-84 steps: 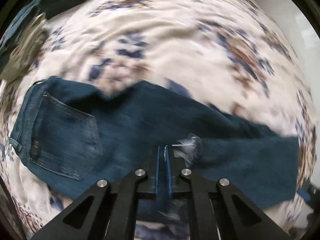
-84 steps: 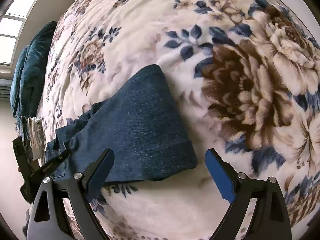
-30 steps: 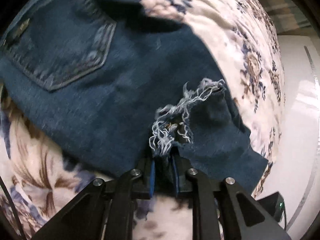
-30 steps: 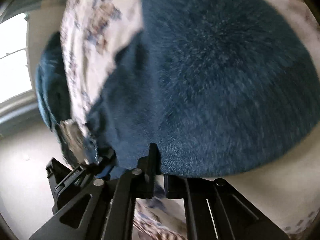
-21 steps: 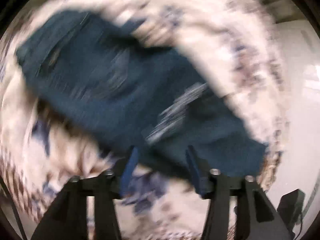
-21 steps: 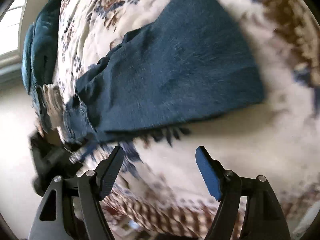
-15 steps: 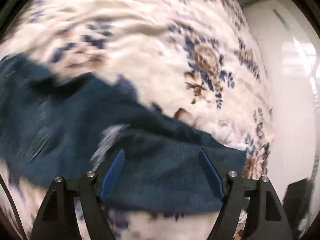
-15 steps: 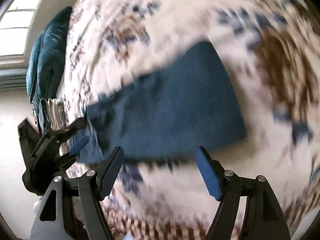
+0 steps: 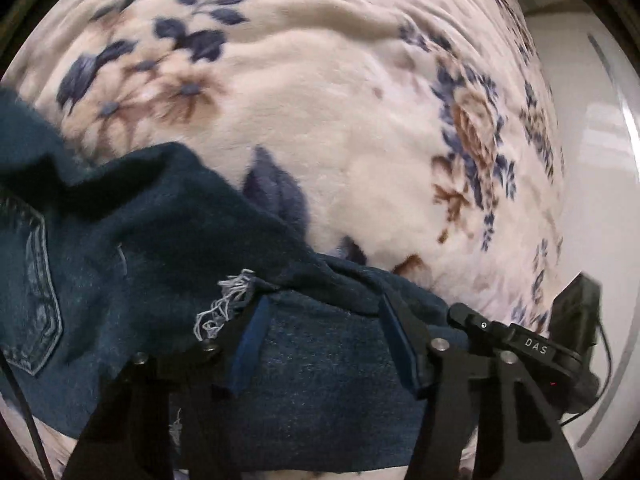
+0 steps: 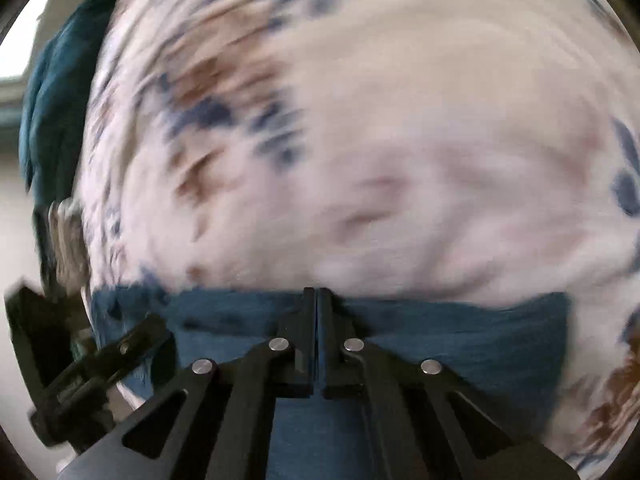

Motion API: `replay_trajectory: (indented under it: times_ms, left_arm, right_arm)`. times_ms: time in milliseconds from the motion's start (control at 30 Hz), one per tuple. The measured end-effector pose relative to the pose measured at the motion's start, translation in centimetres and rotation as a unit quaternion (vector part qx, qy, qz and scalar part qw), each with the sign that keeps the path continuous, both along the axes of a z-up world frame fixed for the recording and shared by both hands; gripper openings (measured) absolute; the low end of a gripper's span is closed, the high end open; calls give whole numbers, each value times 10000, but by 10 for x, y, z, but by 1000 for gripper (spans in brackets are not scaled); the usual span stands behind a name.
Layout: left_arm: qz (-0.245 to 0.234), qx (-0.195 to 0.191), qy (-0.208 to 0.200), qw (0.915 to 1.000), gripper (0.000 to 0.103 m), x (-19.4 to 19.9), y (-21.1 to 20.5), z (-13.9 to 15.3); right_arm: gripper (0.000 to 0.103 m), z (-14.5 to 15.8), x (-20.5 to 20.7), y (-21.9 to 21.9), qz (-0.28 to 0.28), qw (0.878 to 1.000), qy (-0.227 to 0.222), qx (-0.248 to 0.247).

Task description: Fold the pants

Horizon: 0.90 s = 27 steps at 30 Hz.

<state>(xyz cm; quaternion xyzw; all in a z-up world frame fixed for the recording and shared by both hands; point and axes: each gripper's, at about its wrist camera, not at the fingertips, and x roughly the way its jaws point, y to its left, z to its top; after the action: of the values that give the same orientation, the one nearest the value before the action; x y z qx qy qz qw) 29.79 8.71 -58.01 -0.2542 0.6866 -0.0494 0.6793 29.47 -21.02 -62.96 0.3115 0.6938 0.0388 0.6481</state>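
Observation:
Dark blue jeans [image 9: 160, 264] lie on the floral blanket [image 9: 340, 128], with a back pocket [image 9: 36, 292] at the left and a frayed rip [image 9: 224, 304] near the middle. My left gripper [image 9: 324, 320] is open, its blue pads [image 9: 248, 340] low over the doubled leg just right of the rip. In the right wrist view the jeans [image 10: 480, 332] form a blurred blue band along the bottom. My right gripper [image 10: 316, 300] is shut over the leg's far edge; whether cloth is between the jaws I cannot tell.
The other gripper's black body shows at the right of the left wrist view [image 9: 560, 344] and at the lower left of the right wrist view [image 10: 80, 372]. A teal pillow [image 10: 56, 92] lies at the bed's far left. A white surface [image 9: 592, 160] lies beyond the bed's right edge.
My right gripper has closed from wide open and dropped onto the leg's far edge. My left gripper has stayed open and moved closer over the doubled leg by the rip.

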Motion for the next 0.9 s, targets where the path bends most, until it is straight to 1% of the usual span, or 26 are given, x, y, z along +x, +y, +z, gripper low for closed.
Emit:
replay_trajectory:
  times_ms: [33,100,133,167,200,233,267,300,333,367,400,433,467,500,533,567,600,633,667,700,733,800,833,867,900]
  left_arm:
    - [63,-38,19,10000,55,0,0,1]
    - [25,-62,-14,10000,59,0,0,10]
    - [-43,44,-94,9999,62,-1,-2,17]
    - [-100,163,-202,9996,73,-1,-4,23]
    - [-253,389,-384,9982,78,-1,-8,31]
    - [-348,543,-454,9969,81,1,-14,32]
    - [-446,734,-456,9953,81,2,-16,29]
    - [-462,819,-385,9948,81,3,-15,23]
    - [-443,849,-319,9949,81,3,-10,17]
    - [-406,812,-292,9954,81,3,-6,12]
    - [-412,790,-285,9956,81,3,-5,13]
    - [-444,814,-296,9953,81,2,-6,15]
    - [-485,882,-348,9943,81,1,-7,20]
    - [-525,996,-457,9926,81,-2,-8,27]
    - [-552,1072,-564,9911,81,-6,-9,34]
    - [-584,1055,-625,9907,81,-10,-10,38]
    - [-625,955,-586,9917,81,-16,-11,40]
    - [-640,859,-505,9930,81,-21,-12,39]
    - [-651,751,-407,9942,81,-26,-13,36]
    - [-656,731,-321,9946,81,-29,-13,31]
    - [-692,829,-199,9940,81,-34,-14,23]
    - [-734,993,62,9923,81,-41,-14,5]
    - [-720,1030,76,9920,73,-43,-14,1]
    - [-710,1166,20,9906,62,-46,-14,0]
    - [-748,1307,-71,9886,57,-49,-15,2]
  right_arm:
    - [0,0,0,-7,-178,9998,69,38]
    - [0,10,2,-4,-189,9998,-19,60]
    - [1,20,5,5,-58,9994,-210,251]
    - [1,28,6,13,24,9984,-360,427]
    - [1,38,7,24,162,9969,-555,539]
    - [2,46,10,38,432,9949,-702,576]
    - [2,46,13,52,661,9928,-699,710]
    - [2,41,14,60,754,9924,-600,769]
    - [2,28,16,69,893,9924,-352,767]
    - [0,16,16,73,982,9934,-143,579]
    - [0,8,17,72,966,9941,-88,483]
    - [0,0,17,66,853,9951,-7,498]
    - [0,-4,17,60,680,9956,100,636]
    - [0,-2,17,57,614,9956,124,697]
    - [0,7,16,55,620,9961,49,632]
    - [7,24,14,51,689,9961,-137,529]
    - [9,38,9,49,741,9958,-292,448]
    - [21,53,1,42,745,9957,-442,341]
    - [43,66,-7,35,705,9958,-541,221]
    - [55,82,-19,18,589,9964,-616,-19]
    - [73,92,-30,5,470,9966,-640,-229]
    - [75,105,-53,-25,195,9956,-624,-673]
    - [75,105,-64,-42,106,9951,-501,-847]
    - [75,96,-75,-56,-3,9952,-323,-929]
    - [75,86,-82,-65,-127,9961,-179,-853]
